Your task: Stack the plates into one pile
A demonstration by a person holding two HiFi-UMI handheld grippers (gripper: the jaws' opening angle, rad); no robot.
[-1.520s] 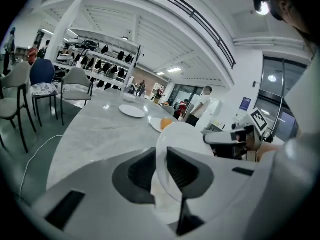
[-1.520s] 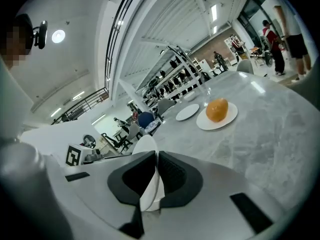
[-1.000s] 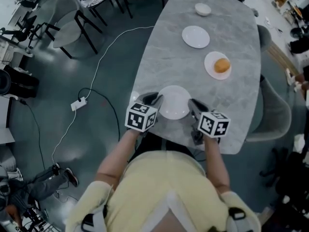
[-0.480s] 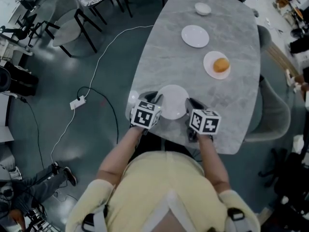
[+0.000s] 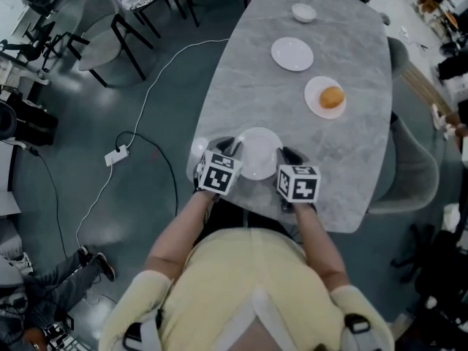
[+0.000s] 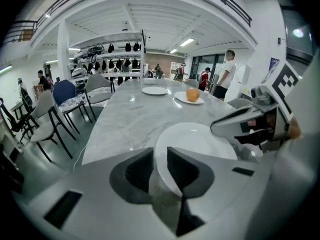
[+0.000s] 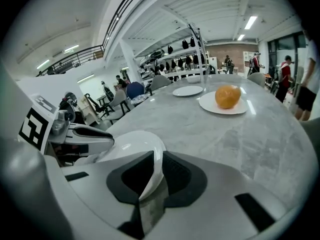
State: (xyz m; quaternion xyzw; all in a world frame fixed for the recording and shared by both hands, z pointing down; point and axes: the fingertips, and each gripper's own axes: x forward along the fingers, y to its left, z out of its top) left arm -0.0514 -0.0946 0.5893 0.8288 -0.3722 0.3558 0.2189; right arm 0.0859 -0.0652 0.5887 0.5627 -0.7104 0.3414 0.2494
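A white plate (image 5: 257, 152) lies low over the near end of the grey marble table (image 5: 329, 152), held by its rim from both sides. My left gripper (image 5: 235, 150) is shut on its left rim, and the rim (image 6: 162, 164) fills the gap between the jaws. My right gripper (image 5: 284, 156) has the right rim (image 7: 150, 179) between its jaws. These jaws have just been opening, though the rim still touches both pads. Farther along stand an empty white plate (image 5: 292, 53) and a plate (image 5: 314, 104) bearing an orange fruit (image 5: 332, 96).
A small white bowl (image 5: 303, 12) sits at the table's far end. A small white thing (image 5: 199, 151) shows at the table edge left of my left gripper. Chairs (image 5: 110, 31) and a cable (image 5: 146, 108) are on the floor to the left, with another chair (image 5: 413, 174) at the right.
Both grippers have sunk a little with the plate and rolled, so their marker cubes now stand closer in beside the plate.
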